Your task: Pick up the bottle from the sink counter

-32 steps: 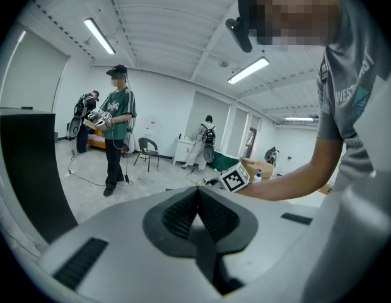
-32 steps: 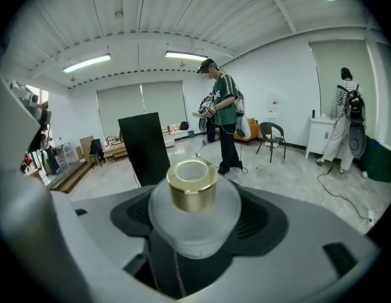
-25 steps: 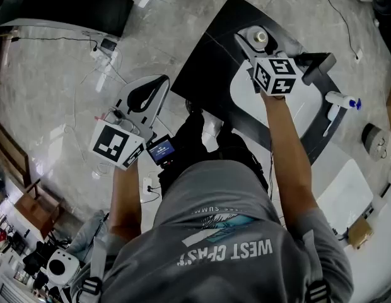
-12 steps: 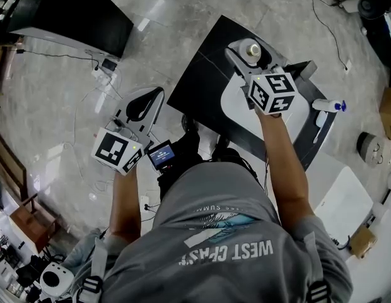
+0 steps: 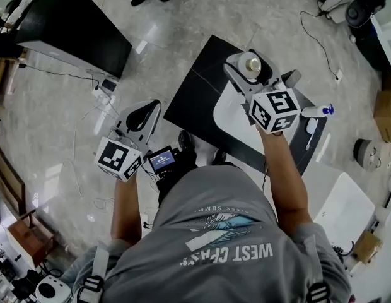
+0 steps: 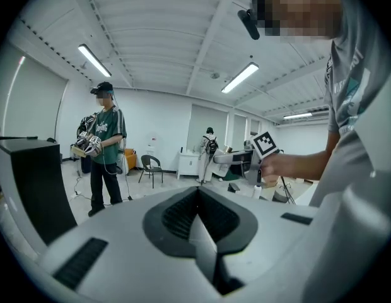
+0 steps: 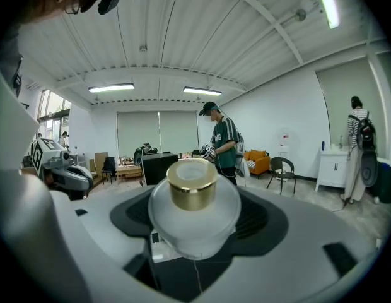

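A frosted round bottle with a gold cap (image 7: pixel 193 197) sits upright between the jaws of my right gripper (image 7: pixel 195 235), which is shut on it. In the head view the bottle (image 5: pixel 249 61) and right gripper (image 5: pixel 248 68) hang over the far end of the black sink counter (image 5: pixel 195 93), above the white basin (image 5: pixel 228 113). My left gripper (image 5: pixel 144 113) is out over the floor to the left of the counter. Its jaws meet with nothing between them (image 6: pixel 199 214).
A white spray bottle with a blue top (image 5: pixel 316 111) lies at the counter's right end. A black cabinet (image 5: pixel 69 24) stands far left, with cables (image 5: pixel 101 81) on the floor. A person in a green jersey (image 6: pixel 106 150) stands further off, near a chair (image 6: pixel 151 168).
The right gripper keeps the bottle and stays over the basin. The counter and floor have slid down and right in the head view and look smaller. The left gripper has barely moved.
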Demonstrator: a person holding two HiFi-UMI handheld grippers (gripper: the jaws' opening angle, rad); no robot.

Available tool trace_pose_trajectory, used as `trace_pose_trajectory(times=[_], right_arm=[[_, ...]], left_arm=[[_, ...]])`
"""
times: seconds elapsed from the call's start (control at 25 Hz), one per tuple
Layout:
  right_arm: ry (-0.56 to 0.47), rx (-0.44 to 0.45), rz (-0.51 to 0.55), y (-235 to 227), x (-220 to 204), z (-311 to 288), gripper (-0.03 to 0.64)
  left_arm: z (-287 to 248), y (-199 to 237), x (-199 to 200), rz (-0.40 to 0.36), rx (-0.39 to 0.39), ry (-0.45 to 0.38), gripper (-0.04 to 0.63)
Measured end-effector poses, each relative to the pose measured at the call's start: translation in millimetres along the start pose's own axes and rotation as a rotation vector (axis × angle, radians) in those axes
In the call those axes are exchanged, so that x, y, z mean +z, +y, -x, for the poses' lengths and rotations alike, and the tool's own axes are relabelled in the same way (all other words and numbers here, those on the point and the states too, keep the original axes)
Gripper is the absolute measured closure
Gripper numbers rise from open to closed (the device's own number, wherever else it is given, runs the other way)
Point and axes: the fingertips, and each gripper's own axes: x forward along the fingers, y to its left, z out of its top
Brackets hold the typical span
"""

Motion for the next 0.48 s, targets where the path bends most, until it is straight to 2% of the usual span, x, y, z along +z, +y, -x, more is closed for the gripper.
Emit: trace_pose_trajectory(times=[0.24,0.48], right_arm=[[-0.017,-0.016,0.038,0,17,21,0.281],[-0.019,-0.034,0.050,-3,10,32,0.281]], left_arm=[[-3,-7,8,-0.008,-0.011,-0.011,0.592],[-8,-13,4,-0.018,-0.023,-0.018,0.592]])
